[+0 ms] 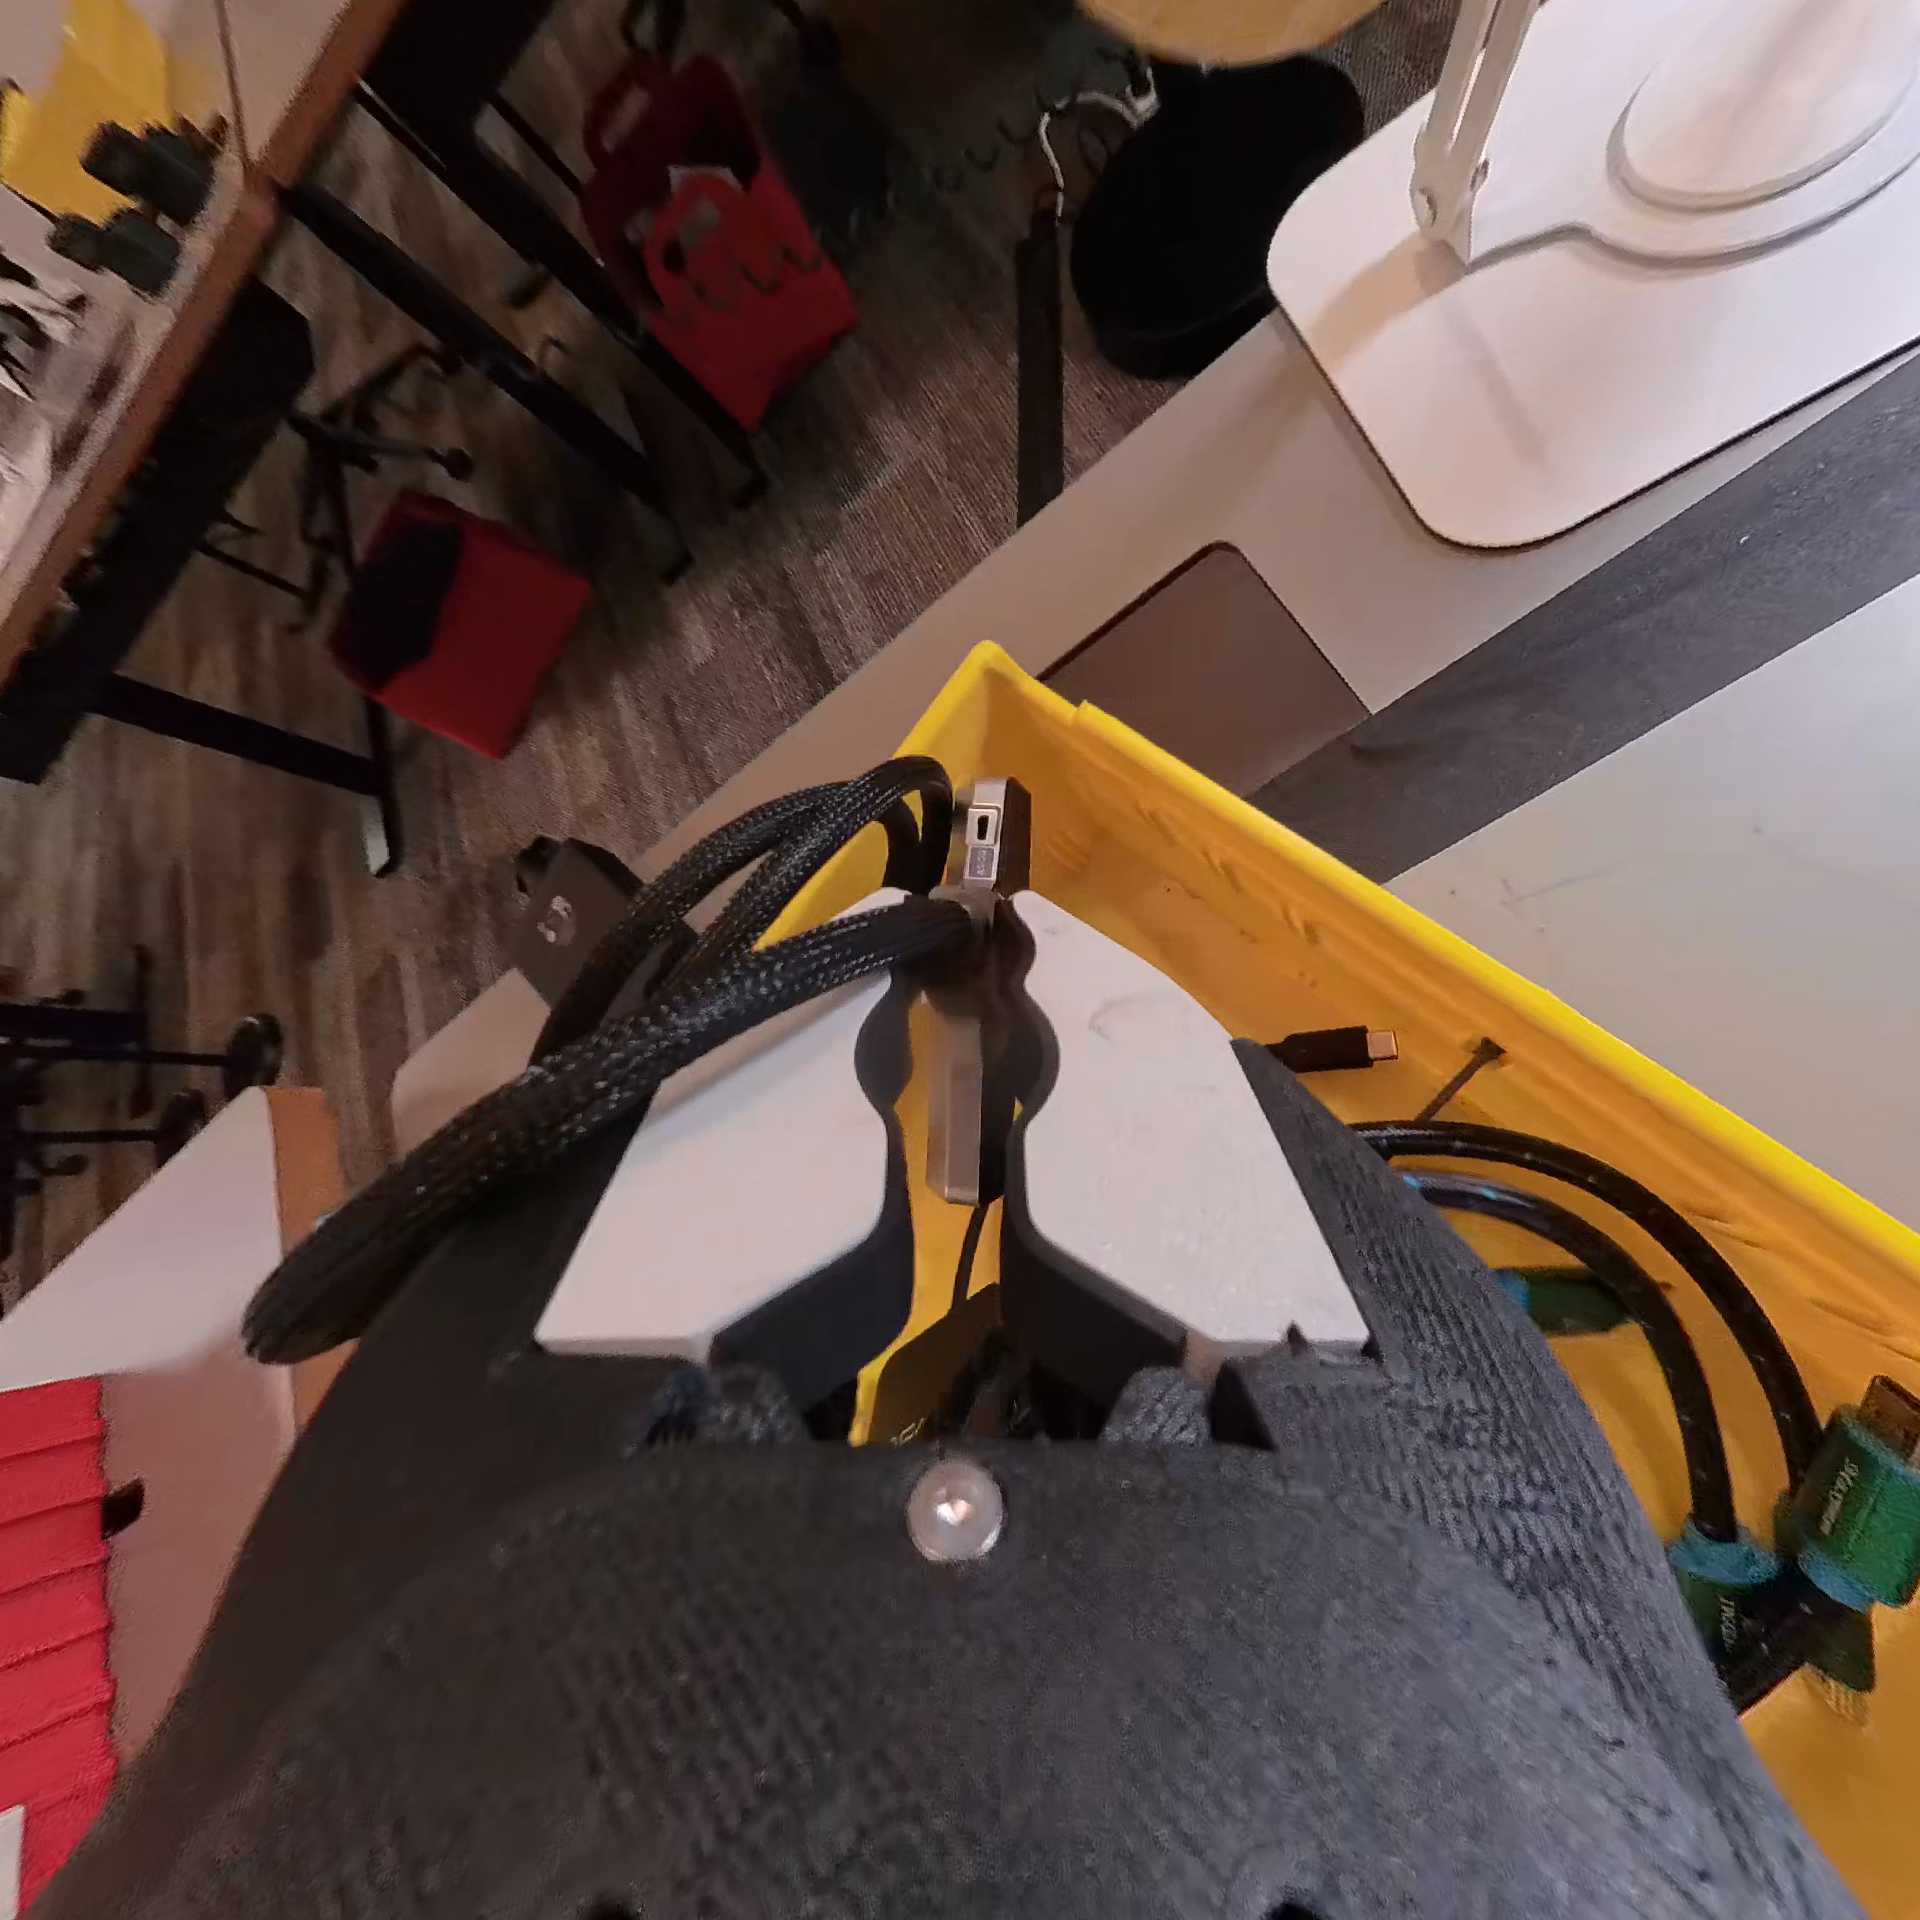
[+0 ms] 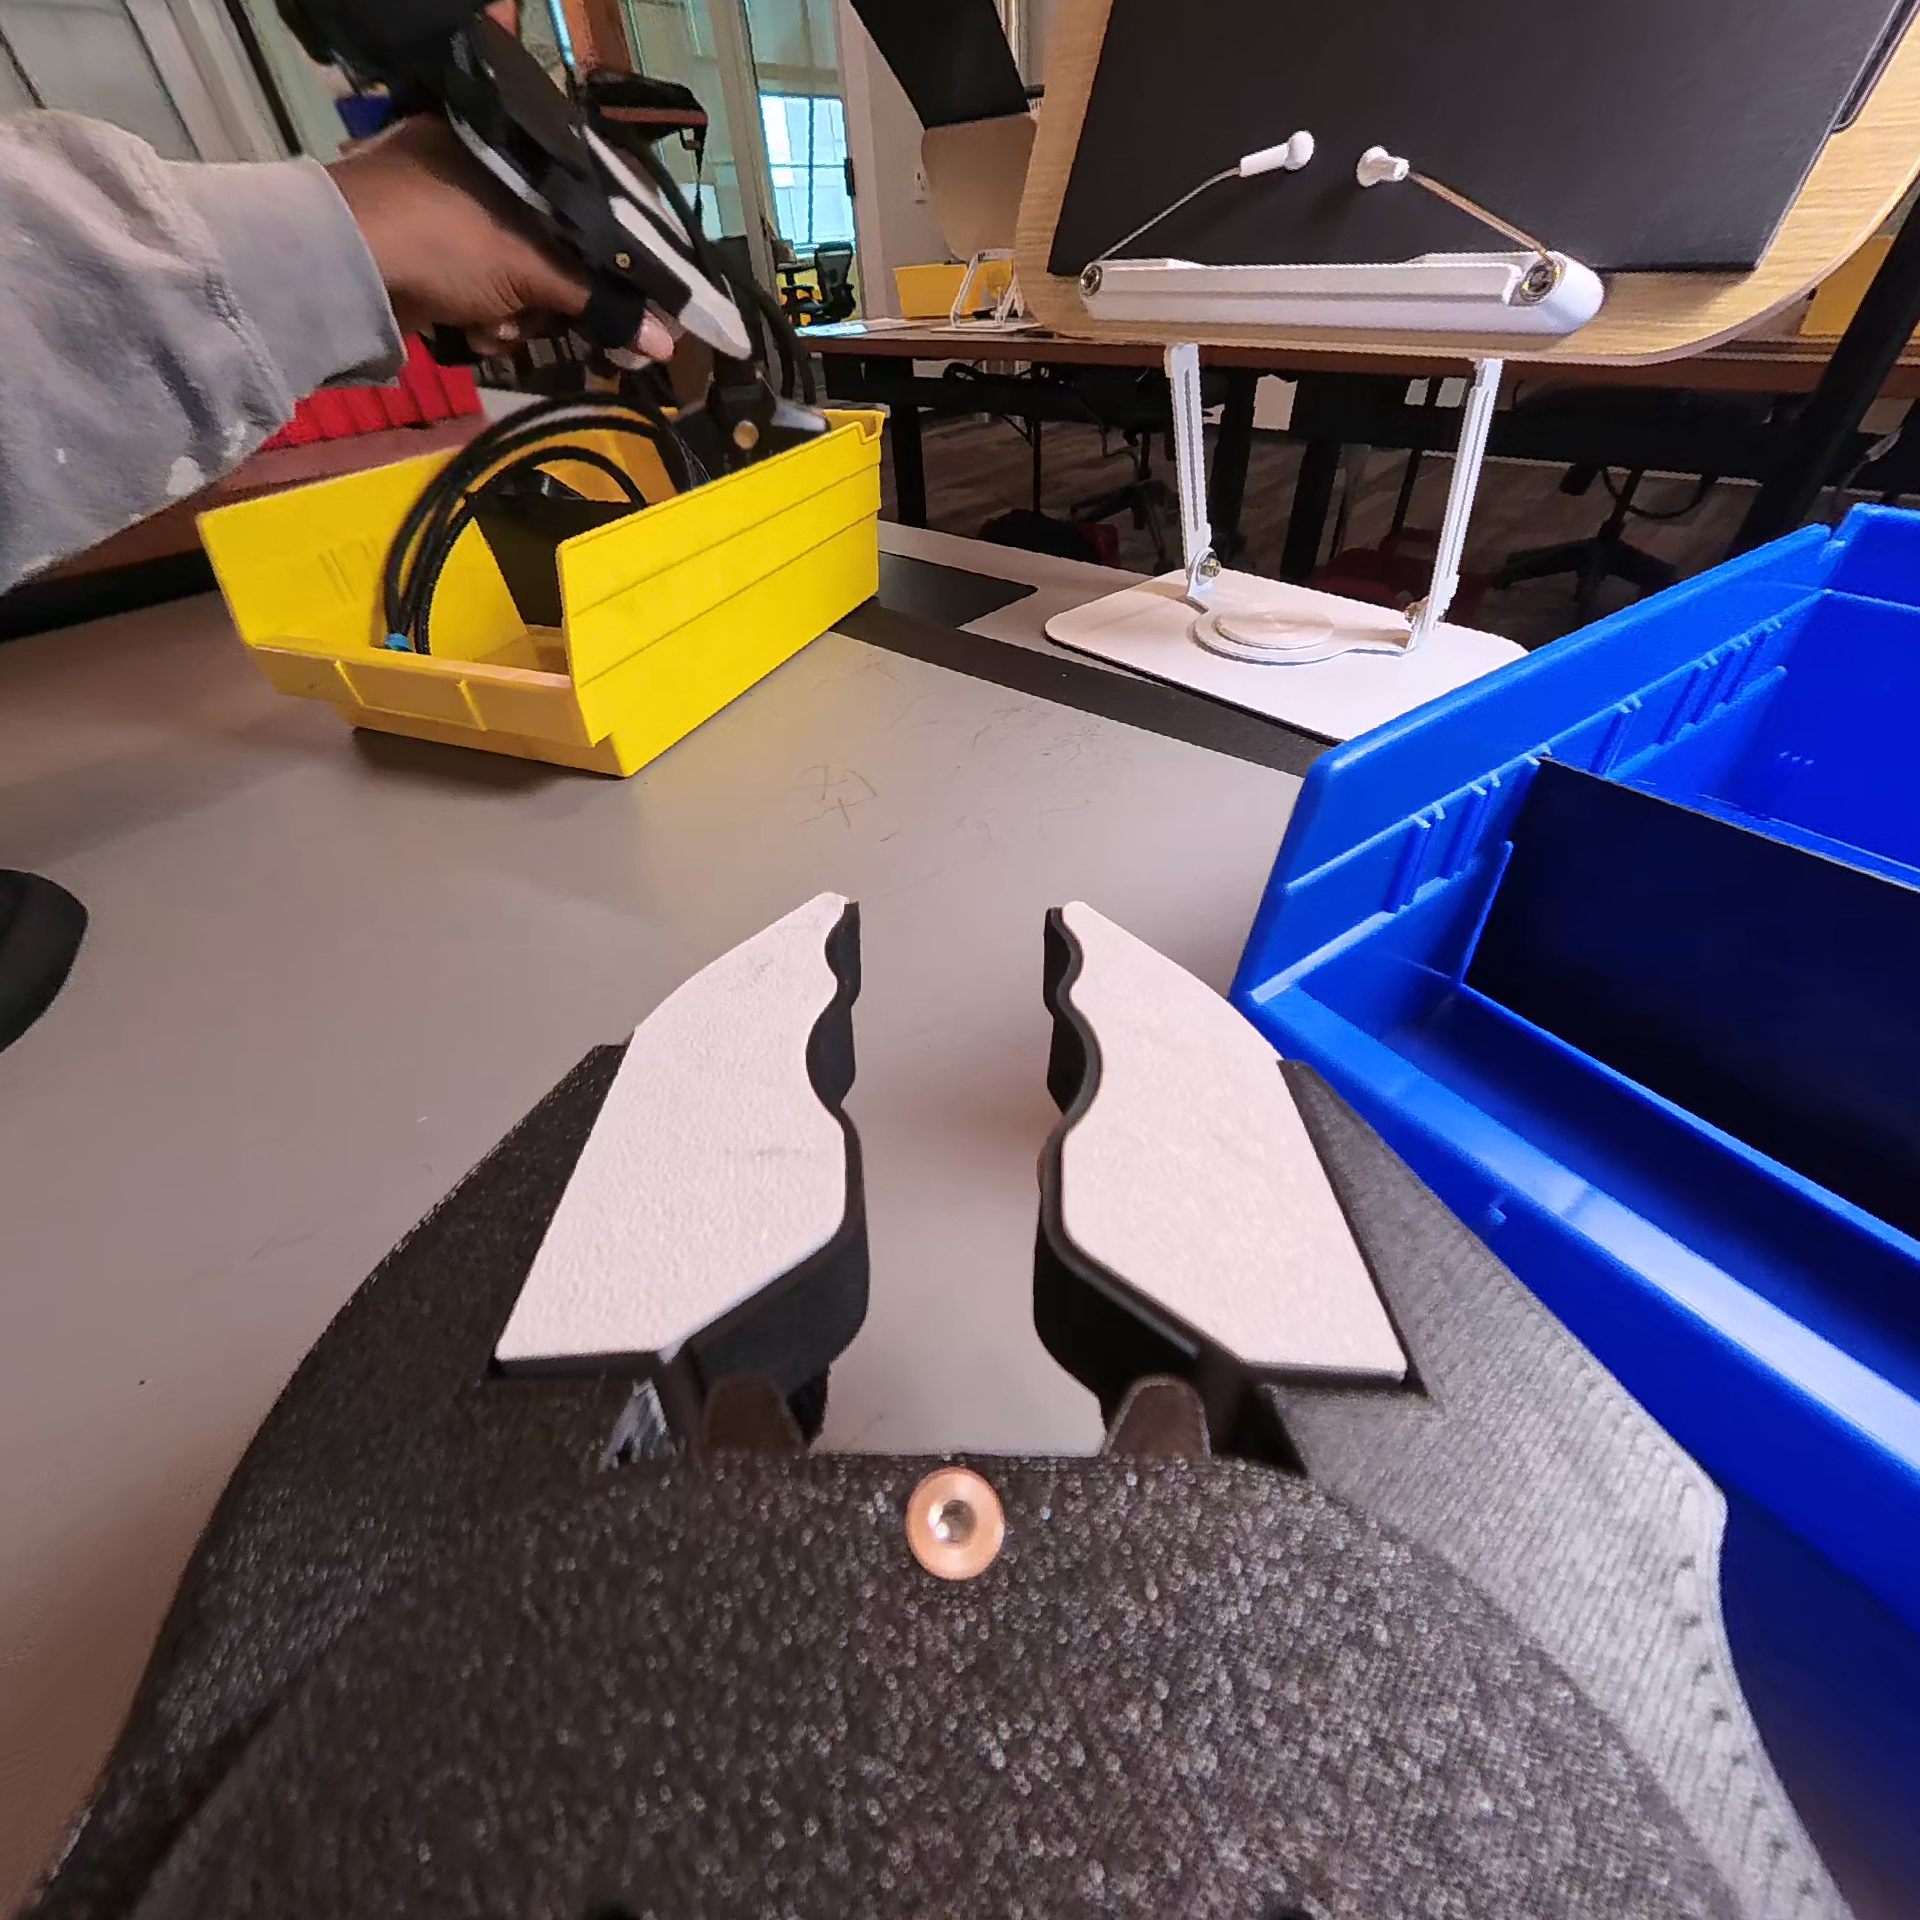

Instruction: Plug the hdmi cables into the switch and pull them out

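My left gripper [image 1: 982, 935] is shut on a small grey metal switch [image 1: 956, 1101] and holds it over the far corner of the yellow bin [image 1: 1247, 894]. Black braided cables [image 1: 644, 1049] hang from the switch to the left, over the bin's edge. More black cables [image 1: 1621, 1247] with green HDMI plugs [image 1: 1860, 1496] lie in the bin. My right gripper [image 2: 951, 925] is open and empty, low over the grey table. The right wrist view shows the left gripper [image 2: 748, 405] far off, held by a hand over the yellow bin [image 2: 717, 613], with cable loops [image 2: 457, 499] rising from it.
A blue bin [image 2: 1455, 1039] with dividers stands close to the right of my right gripper. A white tablet stand [image 2: 1288, 644] stands behind, and shows in the left wrist view too [image 1: 1558, 312]. A small cable plug [image 1: 1340, 1044] lies in the yellow bin. Red ridged objects [image 2: 384, 405] sit behind the bin.
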Demonstrator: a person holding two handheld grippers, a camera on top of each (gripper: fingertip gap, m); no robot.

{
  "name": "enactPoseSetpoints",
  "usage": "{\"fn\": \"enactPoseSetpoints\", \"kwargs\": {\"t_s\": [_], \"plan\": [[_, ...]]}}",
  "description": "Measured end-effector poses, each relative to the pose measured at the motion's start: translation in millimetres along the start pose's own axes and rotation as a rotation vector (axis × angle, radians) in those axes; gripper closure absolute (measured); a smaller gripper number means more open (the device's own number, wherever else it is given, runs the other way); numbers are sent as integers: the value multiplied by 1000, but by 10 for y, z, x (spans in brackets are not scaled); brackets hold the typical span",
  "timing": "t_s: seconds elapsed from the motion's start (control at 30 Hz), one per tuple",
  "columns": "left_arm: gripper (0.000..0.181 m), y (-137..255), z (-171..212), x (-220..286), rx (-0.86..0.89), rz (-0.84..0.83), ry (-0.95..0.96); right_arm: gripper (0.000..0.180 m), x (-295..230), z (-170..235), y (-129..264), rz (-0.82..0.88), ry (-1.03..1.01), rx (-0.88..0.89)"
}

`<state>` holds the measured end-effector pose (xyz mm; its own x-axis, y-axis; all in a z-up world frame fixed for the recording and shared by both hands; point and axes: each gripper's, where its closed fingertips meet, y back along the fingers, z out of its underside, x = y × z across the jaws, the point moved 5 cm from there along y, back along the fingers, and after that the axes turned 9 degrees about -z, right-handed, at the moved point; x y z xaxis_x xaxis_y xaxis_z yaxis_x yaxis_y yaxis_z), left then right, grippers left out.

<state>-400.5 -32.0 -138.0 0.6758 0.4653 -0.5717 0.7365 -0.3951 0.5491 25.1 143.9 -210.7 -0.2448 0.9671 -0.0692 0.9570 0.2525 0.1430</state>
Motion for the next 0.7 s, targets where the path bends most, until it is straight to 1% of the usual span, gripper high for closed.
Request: {"fn": "enactPoseSetpoints", "kwargs": {"t_s": [0.27,0.33,0.43,0.57,0.63,0.7], "plan": [[167,448,-280,-93,156,-97,-45,147,-26,-5,-1,8,21,-5],[167,635,-384,-126,218,-98,-38,146,-30,-11,-2,14,33,-11],[167,1017,-574,-157,343,-75,-9,146,-38,-25,-9,22,48,-19],[168,1656,-816,-28,561,58,30,145,-75,-85,-17,28,65,-13],[167,1947,-881,137,659,161,20,145,-109,-134,-26,26,77,-7],[168,2181,-896,338,717,280,25,145,-143,-205,-40,25,90,-2]]}}
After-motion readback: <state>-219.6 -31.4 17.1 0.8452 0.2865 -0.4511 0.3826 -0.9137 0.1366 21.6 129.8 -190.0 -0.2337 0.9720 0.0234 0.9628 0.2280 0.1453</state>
